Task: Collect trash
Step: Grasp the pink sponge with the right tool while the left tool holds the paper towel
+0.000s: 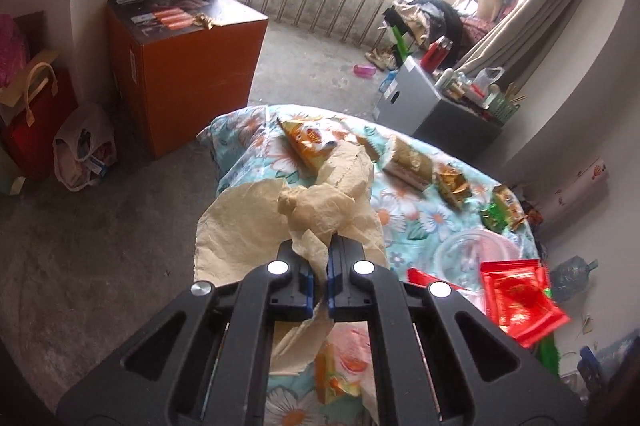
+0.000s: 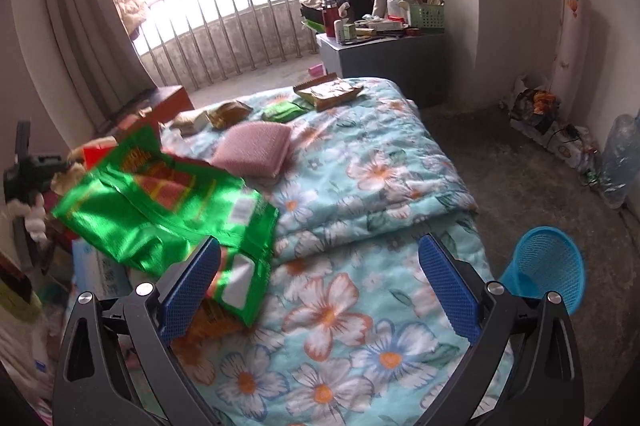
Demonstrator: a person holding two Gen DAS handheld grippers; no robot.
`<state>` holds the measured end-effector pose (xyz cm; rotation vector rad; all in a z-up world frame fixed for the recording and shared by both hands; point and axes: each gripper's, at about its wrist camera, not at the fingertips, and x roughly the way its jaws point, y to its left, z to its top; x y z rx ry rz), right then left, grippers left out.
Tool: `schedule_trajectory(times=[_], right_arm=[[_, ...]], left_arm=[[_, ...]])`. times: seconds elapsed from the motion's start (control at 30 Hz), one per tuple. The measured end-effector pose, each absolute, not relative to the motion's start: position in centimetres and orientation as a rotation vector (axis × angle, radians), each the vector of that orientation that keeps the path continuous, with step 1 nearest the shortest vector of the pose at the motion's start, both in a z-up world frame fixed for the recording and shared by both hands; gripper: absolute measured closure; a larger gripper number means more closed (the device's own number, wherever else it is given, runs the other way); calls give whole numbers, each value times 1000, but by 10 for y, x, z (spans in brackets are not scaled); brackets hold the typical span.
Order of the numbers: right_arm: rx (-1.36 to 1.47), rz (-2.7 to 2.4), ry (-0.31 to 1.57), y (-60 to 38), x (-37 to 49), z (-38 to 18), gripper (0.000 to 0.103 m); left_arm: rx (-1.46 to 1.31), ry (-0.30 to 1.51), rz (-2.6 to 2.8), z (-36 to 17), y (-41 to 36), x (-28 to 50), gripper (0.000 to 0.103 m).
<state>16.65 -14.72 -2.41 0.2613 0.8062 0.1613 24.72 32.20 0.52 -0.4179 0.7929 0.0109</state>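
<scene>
My left gripper (image 1: pixel 320 258) is shut on a crumpled beige paper tissue (image 1: pixel 280 218) and holds it above the floral quilt (image 1: pixel 404 222). Snack wrappers lie on the quilt beyond it: an orange packet (image 1: pixel 308 141), a gold packet (image 1: pixel 408 161), a red packet (image 1: pixel 516 298) and a clear plastic lid (image 1: pixel 472 258). My right gripper (image 2: pixel 320 274) is open and empty over the quilt (image 2: pixel 360 177). A large green snack bag (image 2: pixel 168 209) lies just left of its left finger. A blue mesh bin (image 2: pixel 544 266) stands on the floor at the right.
A pink pad (image 2: pixel 252 149) and more wrappers (image 2: pixel 324 93) lie farther up the quilt. An orange box (image 1: pixel 180 65) and bags (image 1: pixel 84 145) stand on the floor at left. A grey cabinet (image 2: pixel 384 57) with clutter stands near the railing.
</scene>
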Motion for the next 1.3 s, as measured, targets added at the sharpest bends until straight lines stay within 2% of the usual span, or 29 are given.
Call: schedule_trajectory(times=[0.3, 0.57, 0.67, 0.73, 0.93, 1.3], right_arm=[[685, 455, 1022, -137, 302, -65, 27], [747, 400, 1227, -118, 376, -126, 42], [762, 415, 1265, -110, 385, -139, 52], [772, 426, 1271, -105, 389, -142, 62], [795, 433, 1227, -107, 385, -135, 71], [907, 426, 1029, -177, 332, -80, 73]], left_arm=[[-406, 646, -106, 48, 294, 203, 100], [-415, 657, -144, 37, 294, 200, 100], [-420, 662, -147, 33, 297, 200, 100], [-425, 664, -146, 33, 300, 202, 100], [-429, 662, -136, 31, 302, 201, 100], [-406, 593, -166, 63, 279, 175, 100]])
